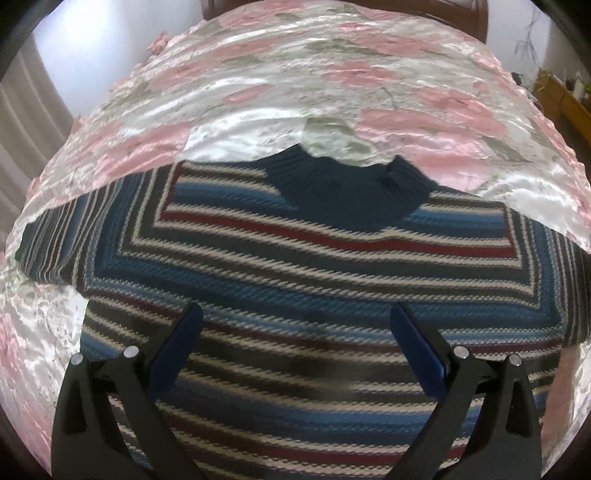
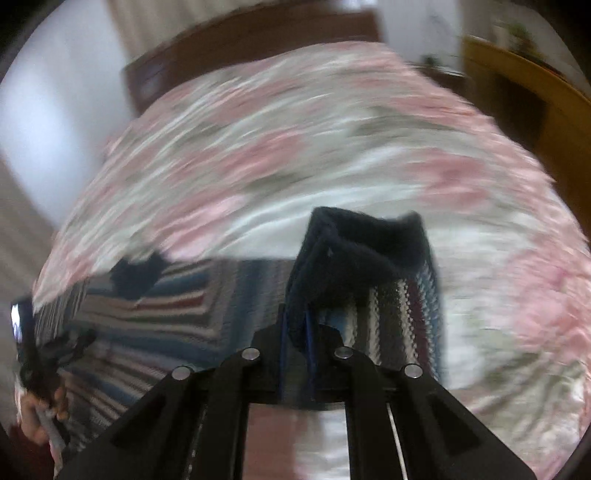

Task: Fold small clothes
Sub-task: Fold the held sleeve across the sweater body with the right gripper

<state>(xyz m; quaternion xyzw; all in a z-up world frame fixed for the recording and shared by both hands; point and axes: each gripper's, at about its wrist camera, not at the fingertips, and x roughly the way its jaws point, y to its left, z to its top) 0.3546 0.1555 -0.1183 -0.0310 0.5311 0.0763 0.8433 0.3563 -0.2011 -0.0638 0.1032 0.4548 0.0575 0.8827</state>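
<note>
No readable text, labels, brands or numbers anywhere.

Left wrist view. Striped sweater (image 1: 295, 258) lies flat on the floral bedspread (image 1: 258, 74), navy collar (image 1: 343, 192) at the far end, one sleeve spread out to the left. Left gripper (image 1: 295, 314) sits above the sweater's lower body, jaws wide apart, nothing between the blue pads (image 1: 177, 347). Dark headboard (image 1: 480, 18) at the far edge of the bed.

striped sweater (image 1: 295, 266) flat, sleeve (image 2: 369, 280) lifted
</note>
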